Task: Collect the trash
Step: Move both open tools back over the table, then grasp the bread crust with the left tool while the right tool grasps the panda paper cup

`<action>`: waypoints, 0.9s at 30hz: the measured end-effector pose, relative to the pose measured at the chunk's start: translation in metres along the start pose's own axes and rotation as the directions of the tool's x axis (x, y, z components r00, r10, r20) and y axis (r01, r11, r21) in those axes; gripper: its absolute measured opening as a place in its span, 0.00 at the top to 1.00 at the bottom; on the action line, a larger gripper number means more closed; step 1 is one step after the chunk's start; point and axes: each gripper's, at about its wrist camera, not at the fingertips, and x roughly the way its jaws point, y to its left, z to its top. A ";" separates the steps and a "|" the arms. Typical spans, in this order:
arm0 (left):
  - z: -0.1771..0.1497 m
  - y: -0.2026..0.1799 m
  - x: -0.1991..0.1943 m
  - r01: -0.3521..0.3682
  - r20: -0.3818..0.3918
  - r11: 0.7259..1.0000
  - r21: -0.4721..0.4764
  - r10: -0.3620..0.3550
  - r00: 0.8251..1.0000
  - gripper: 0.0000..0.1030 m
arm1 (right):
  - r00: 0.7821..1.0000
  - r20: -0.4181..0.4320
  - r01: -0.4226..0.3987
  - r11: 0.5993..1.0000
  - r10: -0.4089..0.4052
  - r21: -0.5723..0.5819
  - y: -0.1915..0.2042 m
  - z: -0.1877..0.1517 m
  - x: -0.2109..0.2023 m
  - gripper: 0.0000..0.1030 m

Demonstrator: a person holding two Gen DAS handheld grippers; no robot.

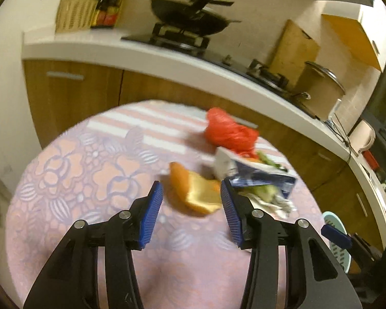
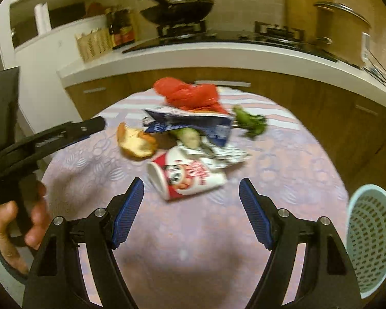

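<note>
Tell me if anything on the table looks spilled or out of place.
Yes. A paper cup lies on its side at the near edge of a trash pile: orange peel, torn blue carton, crumpled paper, greens, red bag. The bin stands beside the table.

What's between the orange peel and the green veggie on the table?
In the right wrist view, the torn blue carton and a pale vegetable stub lie between the orange peel and the green vegetable.

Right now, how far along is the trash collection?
Nothing looks collected: what shows of the pale blue perforated bin holds nothing. Both the left gripper and right gripper are open, holding nothing. Left on the table: orange peel, red plastic bag, red-and-white paper cup, blue carton, green vegetable scrap.
</note>
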 end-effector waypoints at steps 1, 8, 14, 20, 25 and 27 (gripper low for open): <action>0.000 0.004 0.007 0.003 -0.012 1.000 -0.009 -0.003 1.000 0.57 | 1.000 -0.010 0.008 1.000 -0.008 -0.009 0.007 0.001 0.007 0.30; -0.004 0.012 0.038 0.025 -0.054 1.000 -0.018 -0.026 0.998 0.57 | 0.993 -0.094 0.077 0.997 -0.077 -0.006 0.011 -0.002 0.045 0.32; -0.007 0.013 0.050 0.059 -0.085 0.997 -0.040 -0.062 0.994 0.57 | 0.985 -0.108 0.138 0.990 -0.136 0.011 -0.021 -0.015 0.034 0.40; -0.010 0.013 0.056 0.074 -0.101 0.996 -0.043 -0.078 0.992 0.57 | 0.980 -0.099 0.182 0.981 -0.175 0.065 -0.071 -0.025 0.012 0.40; -0.012 0.012 0.058 0.068 -0.101 0.997 -0.039 -0.071 0.992 0.57 | 0.995 -0.095 0.010 0.993 0.001 0.121 -0.069 -0.022 0.009 0.26; -0.012 0.010 0.058 0.059 -0.101 0.998 -0.034 -0.062 0.993 0.58 | 0.994 -0.104 -0.015 0.993 0.028 0.120 -0.055 -0.019 0.019 0.24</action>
